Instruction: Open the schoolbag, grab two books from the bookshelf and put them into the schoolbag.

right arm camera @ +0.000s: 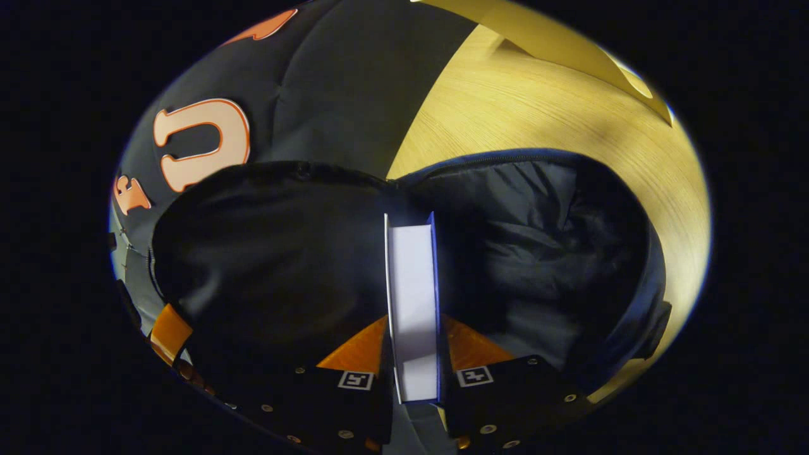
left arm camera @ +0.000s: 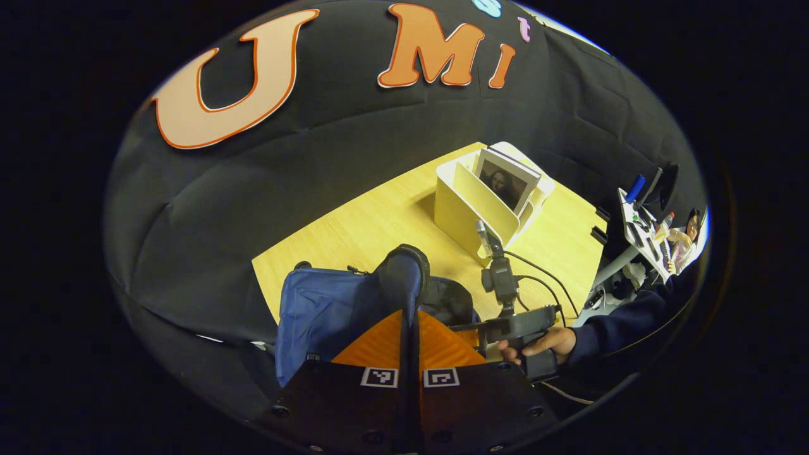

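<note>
**Book poised over the open schoolbag**

Nearest the lens in the left gripper view, the left gripper (left arm camera: 409, 344) is pinched on a dark edge of the schoolbag (left arm camera: 328, 309), its two fingers pressed close with the fabric rising between them, apparently holding the mouth up. The blue bag sits at the near end of the wooden table (left arm camera: 379, 221). Further right stands the pale bookshelf (left arm camera: 468, 208), with one book (left arm camera: 504, 183) left upright in it, its cover facing this way. Right again, a hand (left arm camera: 543, 344) holds the other gripper, which is angled towards the bag.

In the right gripper view, the right gripper (right arm camera: 414, 354) is clamped on a book (right arm camera: 414, 284), both fingers pressing its covers, white page edge showing and its long axis running straight ahead along the fingers. Directly beyond its far end lies the schoolbag's opening (right arm camera: 537, 253), dark lining spread to left and right, the zipped rim arcing past it against the table.

Judging from this, the book points into the cavity, so the coming move is to push it on along its own length, then let go. The right gripper is the nearer one for that; the left only needs to keep the mouth wide.
</note>
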Tool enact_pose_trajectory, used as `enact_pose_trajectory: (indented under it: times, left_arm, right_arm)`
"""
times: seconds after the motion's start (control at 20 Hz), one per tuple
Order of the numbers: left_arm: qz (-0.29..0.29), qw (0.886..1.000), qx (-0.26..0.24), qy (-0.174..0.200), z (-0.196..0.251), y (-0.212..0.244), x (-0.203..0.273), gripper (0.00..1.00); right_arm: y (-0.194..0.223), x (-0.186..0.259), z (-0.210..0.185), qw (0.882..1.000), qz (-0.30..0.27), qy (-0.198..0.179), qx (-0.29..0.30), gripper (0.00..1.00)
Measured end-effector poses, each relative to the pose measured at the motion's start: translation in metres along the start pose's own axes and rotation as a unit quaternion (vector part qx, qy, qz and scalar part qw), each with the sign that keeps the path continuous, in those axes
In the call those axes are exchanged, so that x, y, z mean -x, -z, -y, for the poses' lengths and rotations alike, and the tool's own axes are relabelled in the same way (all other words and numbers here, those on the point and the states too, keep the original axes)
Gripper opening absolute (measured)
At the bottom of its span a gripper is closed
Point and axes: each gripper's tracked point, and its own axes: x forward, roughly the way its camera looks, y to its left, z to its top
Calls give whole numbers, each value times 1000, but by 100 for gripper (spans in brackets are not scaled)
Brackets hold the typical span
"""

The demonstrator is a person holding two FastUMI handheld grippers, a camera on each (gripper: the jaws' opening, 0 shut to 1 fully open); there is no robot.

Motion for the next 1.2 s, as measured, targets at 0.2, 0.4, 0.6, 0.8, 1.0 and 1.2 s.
enact_pose_trajectory:
  times: [0.2,0.4,0.6,0.8,1.0,1.2]
  left_arm:
    - [-5,1000,6,10,0,5,-4,1]
    - [-4,1000,-4,7,-4,4,-6,1]
    - [-5,1000,-2,10,-2,8,-11,1]
    - [-1,1000,2,10,-1,10,-17,1]
    - [1,1000,11,5,3,15,-20,1]
    - [2,1000,23,1,6,18,-24,1]
  right_arm:
    - [1,0,5,1000,-6,29,8,97]
    - [-17,32,14,996,19,67,58,97]
    - [-47,65,40,987,41,118,97,97]
    - [-79,114,59,973,62,168,144,97]
    - [-100,156,81,953,58,220,201,97]
    - [-121,208,93,923,39,270,271,97]
